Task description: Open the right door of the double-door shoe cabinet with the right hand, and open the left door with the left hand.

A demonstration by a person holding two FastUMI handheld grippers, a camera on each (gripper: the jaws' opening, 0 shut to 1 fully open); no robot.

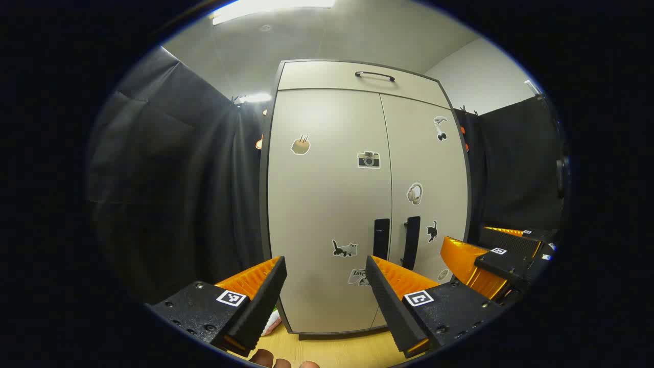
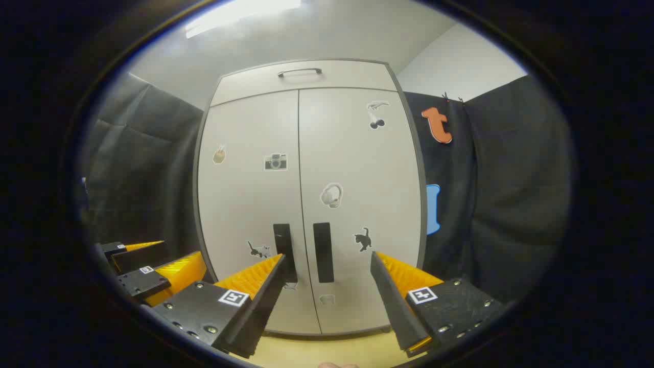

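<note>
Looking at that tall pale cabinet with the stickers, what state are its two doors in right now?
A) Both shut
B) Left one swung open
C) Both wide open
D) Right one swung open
A: in the right gripper view the left door and right door meet flush along the centre seam, their dark handles side by side, and both sets of tongs are open, short of them.

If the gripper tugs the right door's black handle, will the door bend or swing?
Probably swing: the right door looks like a flat, rigid panel. Its handle is a straight upright bar, likely stiff. The cabinet looks tall, broad, unlikely to tip.
</note>
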